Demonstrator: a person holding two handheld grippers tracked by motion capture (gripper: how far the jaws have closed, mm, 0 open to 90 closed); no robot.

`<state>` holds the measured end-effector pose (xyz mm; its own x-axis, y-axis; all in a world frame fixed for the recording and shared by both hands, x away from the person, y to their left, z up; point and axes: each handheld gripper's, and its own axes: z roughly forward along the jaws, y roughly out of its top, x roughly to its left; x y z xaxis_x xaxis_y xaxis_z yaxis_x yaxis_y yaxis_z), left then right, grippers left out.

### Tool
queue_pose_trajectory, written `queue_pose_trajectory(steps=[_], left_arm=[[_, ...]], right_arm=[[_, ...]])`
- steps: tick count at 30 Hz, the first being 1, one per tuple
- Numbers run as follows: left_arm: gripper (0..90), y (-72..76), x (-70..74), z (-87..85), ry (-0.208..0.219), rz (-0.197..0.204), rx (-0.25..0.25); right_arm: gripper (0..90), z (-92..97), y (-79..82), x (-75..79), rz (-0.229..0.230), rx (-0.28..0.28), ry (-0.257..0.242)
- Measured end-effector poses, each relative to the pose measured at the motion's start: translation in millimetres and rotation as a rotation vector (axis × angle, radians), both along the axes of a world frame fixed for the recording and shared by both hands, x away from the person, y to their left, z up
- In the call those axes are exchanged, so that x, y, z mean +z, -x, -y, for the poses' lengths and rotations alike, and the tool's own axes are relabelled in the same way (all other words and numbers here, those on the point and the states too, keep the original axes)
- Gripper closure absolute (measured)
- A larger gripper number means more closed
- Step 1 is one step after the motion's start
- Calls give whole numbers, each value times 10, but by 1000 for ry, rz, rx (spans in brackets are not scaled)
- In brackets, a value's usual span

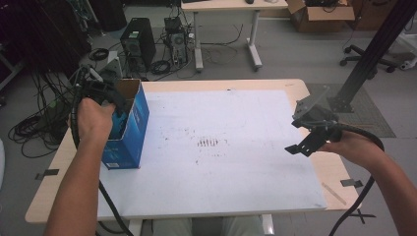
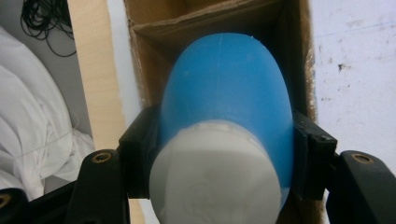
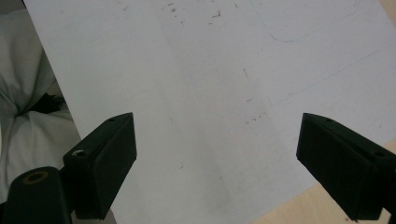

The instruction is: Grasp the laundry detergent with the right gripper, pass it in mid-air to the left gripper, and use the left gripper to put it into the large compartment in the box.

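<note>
Left tool (image 2: 219,154) pinching a blue bottle (image 2: 224,93) at the mouth of the open blue box (image 1: 129,129) on the surface's left edge, best kept centred between cardboard walls; right tool (image 3: 217,163) spread wide, idle.

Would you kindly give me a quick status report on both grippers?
Left gripper shut on blue plastic bottle with white cap, over open blue cardboard box. Right gripper open, empty, above white sheet. Nothing in the way.

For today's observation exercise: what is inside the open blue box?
A blue bottle with a white cap, clamped by the left gripper, sits in the blue box. Anything beneath it is hidden.
</note>
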<state>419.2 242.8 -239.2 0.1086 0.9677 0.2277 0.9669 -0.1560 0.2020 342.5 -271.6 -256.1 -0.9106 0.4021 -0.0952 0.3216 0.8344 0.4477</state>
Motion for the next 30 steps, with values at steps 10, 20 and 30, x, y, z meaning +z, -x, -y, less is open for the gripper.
queue_pose_trajectory(steps=[10,20,30], left_arm=[[384,-6,-184,-46,8,-33,-1],[384,-16,-302,-44,19,-46,-4],[383,-33,-345,-35,20,-53,-11]], right_arm=[[115,-34,-15,-15,-7,1,4],[115,-29,-20,-30,-12,-3,8],[116,-25,-17,-44,-18,-2,5]])
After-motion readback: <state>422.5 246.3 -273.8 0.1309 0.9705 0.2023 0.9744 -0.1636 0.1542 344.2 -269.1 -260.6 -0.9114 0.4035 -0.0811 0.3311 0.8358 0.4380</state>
